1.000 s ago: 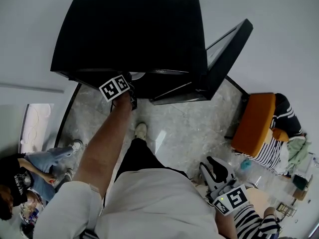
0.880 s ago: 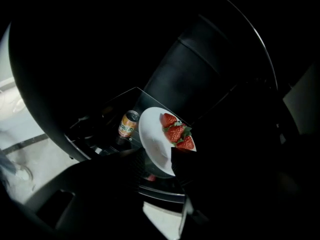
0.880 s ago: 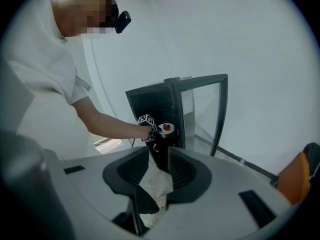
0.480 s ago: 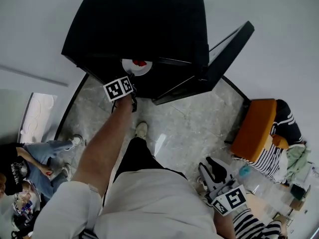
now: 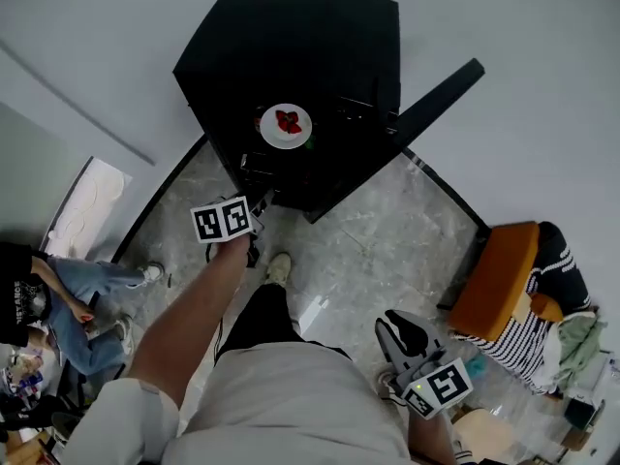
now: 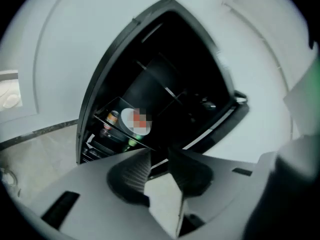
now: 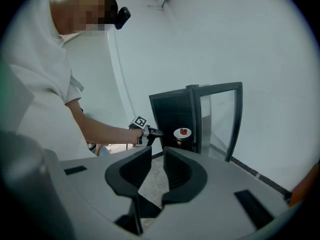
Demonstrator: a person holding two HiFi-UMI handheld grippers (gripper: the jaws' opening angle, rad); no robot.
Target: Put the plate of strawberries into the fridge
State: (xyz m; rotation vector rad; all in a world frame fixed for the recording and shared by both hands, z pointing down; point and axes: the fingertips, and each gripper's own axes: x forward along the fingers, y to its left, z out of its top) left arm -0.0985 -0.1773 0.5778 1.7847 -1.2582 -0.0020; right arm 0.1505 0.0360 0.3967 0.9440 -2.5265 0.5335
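A white plate of strawberries (image 5: 286,125) rests on a shelf inside the open black fridge (image 5: 320,37). It also shows in the left gripper view as the plate (image 6: 135,121) and in the right gripper view as the plate (image 7: 183,132). My left gripper (image 5: 262,201) hovers in front of the fridge, clear of the plate. Its jaws are closing, with a gap left and nothing between them (image 6: 157,166). Low by my right hip, my right gripper (image 5: 399,325) points at the fridge from farther back. Its jaws are closing too, empty (image 7: 157,166).
The fridge's glass door (image 5: 436,95) stands swung out to the right. Bottles (image 6: 111,119) sit on the shelf by the plate. An orange seat (image 5: 499,260) and a person in stripes (image 5: 528,303) are at the right. Another person (image 5: 58,294) sits at the left.
My left gripper has drawn back out of the fridge, away from the plate, which now stands alone on the shelf. I have stepped back from the fridge. The right gripper has hardly moved.
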